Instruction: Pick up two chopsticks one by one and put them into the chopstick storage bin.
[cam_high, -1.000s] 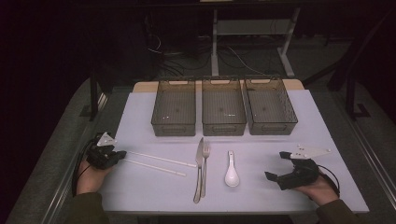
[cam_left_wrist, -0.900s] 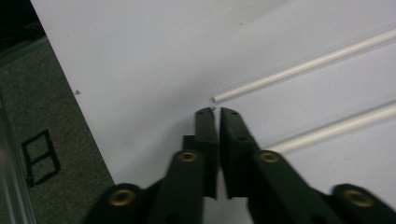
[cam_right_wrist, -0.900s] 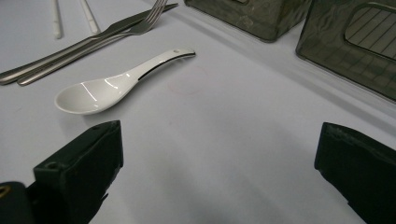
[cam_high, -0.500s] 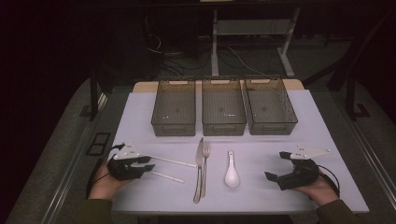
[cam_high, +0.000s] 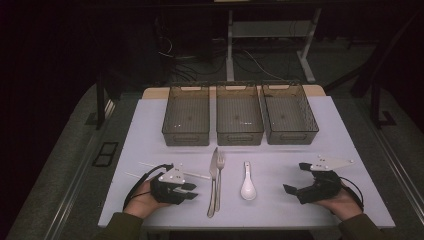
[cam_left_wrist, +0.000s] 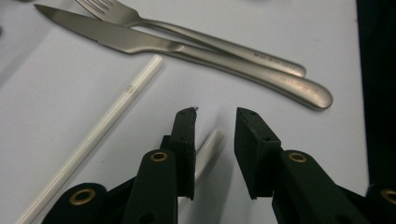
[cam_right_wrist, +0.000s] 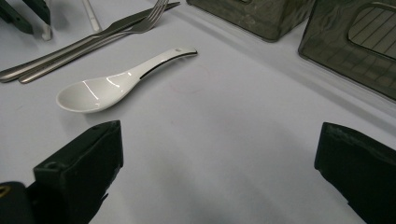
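Left tool (cam_left_wrist: 214, 128) jaws part-open, straddling the end of a white chopstick (cam_left_wrist: 205, 154) on the bench (cam_high: 150, 135), nothing gripped. Right tool (cam_high: 304, 184) wide open, idle. Likely next: lower, close on chopstick.

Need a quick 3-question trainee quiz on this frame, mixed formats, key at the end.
1. True or false: the white ceramic spoon lies inside a dark mesh bin.
2. Multiple choice: the end of the white chopstick lies at A) the left gripper, B) the right gripper, C) the middle bin.
3. Fill in: the steel knife lies beside the steel ____.

Key: 1 false; 2 A; 3 fork.
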